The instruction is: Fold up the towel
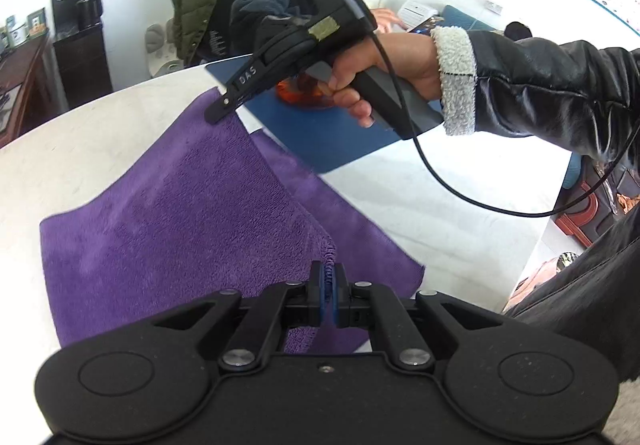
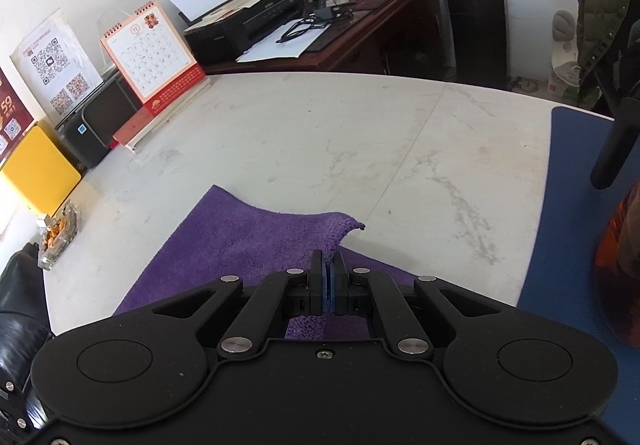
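We hold the towel by two corners, one in each claw, and it drapes from them down onto the white desk. Taking the left wrist view from 9 o'clock round to 3: the purple cloth fills the left and centre, its lower part lying flat on the desk while the raised flap slopes up. At 6 o'clock the left claw is pinched together on a stitched corner, the hem showing between the blue pads. Toward 12 o'clock the right claw nips the far corner, held by a hand; behind it lies a blue mat.

In the right wrist view that claw sits at 6 o'clock, clamped on the cloth, with a loose tip of corner curling up just beyond it at 1 o'clock.

We judge the towel light, soft and limp: it will sag between the two grips and take no shape of its own, so the edge between them wants to be kept taut. The plush pile should grip the pads well. The corners at the hem look the best hold, as the stitching gives the pads something firm.
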`<state>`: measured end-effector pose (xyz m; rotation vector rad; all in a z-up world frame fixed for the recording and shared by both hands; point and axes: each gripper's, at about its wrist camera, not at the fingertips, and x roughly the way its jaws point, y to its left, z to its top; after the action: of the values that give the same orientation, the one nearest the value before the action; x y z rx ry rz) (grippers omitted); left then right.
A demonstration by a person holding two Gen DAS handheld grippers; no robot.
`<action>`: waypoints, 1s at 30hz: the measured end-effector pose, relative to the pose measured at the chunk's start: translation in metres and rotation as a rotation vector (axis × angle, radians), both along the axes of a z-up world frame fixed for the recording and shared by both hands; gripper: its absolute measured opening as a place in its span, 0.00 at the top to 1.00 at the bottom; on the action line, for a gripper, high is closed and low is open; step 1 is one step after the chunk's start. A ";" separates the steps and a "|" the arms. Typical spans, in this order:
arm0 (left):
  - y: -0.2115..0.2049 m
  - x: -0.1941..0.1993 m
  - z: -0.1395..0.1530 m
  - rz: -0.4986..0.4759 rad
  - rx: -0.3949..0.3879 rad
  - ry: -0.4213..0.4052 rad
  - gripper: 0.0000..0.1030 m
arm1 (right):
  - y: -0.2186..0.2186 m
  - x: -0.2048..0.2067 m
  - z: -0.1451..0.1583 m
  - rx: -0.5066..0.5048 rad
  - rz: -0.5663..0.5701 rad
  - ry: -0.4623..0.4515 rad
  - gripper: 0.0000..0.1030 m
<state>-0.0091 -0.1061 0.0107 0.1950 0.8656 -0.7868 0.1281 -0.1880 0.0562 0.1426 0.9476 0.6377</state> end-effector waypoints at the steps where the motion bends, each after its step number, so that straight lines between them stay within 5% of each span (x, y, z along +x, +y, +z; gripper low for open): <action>1: -0.002 0.002 0.001 -0.008 0.002 0.000 0.97 | -0.005 0.001 0.000 0.000 -0.002 0.000 0.99; 12: -0.030 0.013 -0.002 -0.098 0.025 0.034 0.97 | -0.044 0.007 -0.013 0.015 -0.020 0.026 0.99; 21: -0.022 0.015 0.024 -0.132 -0.060 0.013 0.97 | -0.072 -0.008 0.009 0.086 -0.043 -0.003 0.99; 30: -0.049 0.026 -0.026 -0.211 0.006 0.137 0.97 | -0.097 -0.013 -0.031 0.002 -0.104 0.070 0.98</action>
<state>0.0170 -0.1552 -0.0149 0.2425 0.9869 -1.0031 0.1156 -0.2846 0.0249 0.2159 1.0006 0.5403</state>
